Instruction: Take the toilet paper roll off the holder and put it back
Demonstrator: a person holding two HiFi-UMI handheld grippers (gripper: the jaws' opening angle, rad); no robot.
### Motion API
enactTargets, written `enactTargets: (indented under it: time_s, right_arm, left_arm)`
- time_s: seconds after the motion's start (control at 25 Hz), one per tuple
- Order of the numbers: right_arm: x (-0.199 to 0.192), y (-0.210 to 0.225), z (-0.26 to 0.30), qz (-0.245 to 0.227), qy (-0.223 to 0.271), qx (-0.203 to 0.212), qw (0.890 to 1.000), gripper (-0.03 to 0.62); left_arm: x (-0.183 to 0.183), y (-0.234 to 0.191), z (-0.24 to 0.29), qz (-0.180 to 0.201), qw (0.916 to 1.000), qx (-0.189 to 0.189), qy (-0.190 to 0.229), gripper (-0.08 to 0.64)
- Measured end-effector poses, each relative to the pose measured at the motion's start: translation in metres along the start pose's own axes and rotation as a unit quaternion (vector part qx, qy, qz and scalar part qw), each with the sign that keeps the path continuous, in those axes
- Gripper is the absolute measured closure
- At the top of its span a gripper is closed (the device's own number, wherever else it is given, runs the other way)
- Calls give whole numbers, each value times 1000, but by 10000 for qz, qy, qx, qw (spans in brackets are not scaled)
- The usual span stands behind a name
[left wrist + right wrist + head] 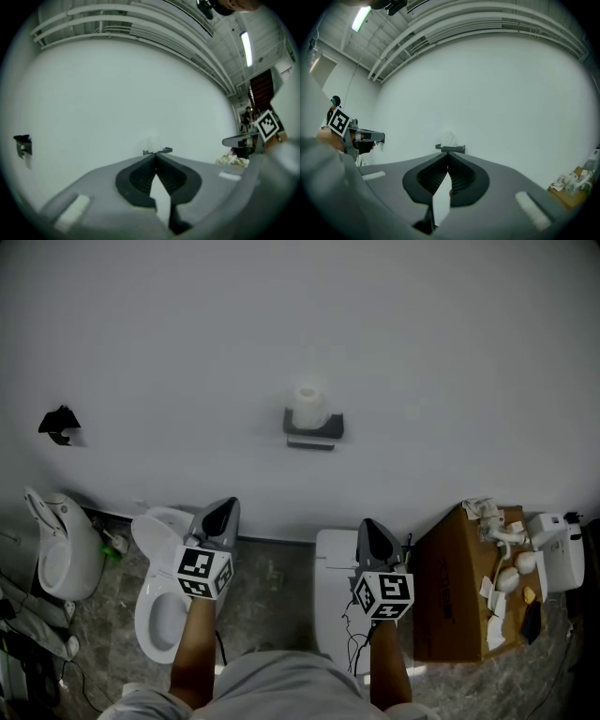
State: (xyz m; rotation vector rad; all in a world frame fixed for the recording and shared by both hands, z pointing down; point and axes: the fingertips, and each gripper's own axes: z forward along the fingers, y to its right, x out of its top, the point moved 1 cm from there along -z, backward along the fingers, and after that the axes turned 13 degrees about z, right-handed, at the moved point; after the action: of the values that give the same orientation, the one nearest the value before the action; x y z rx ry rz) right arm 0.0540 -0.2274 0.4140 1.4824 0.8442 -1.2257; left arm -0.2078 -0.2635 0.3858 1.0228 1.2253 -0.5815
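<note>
Left tongs (pixel 228 508) closed, level, right tongs (pixel 368 527) likewise, facing roll (pixel 307 406)

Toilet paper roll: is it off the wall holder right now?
No, the toilet paper roll stands upright on the grey holder fixed to the wall.

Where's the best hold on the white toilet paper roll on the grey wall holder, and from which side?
Grip the white toilet paper roll across its curved sides, above the front lip of the grey wall holder, coming in level from the front. It seems to stand upright on the holder with the white wall behind, so the front is free.
</note>
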Motion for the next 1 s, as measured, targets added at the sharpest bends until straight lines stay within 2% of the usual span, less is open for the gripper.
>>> enactTargets:
  time_s: [1.0]
  right_arm:
    - [2, -10, 0, -20, 56, -23, 10000, 589]
  left_arm:
    - [0, -4, -3, -21, 9999, -108, 66, 560]
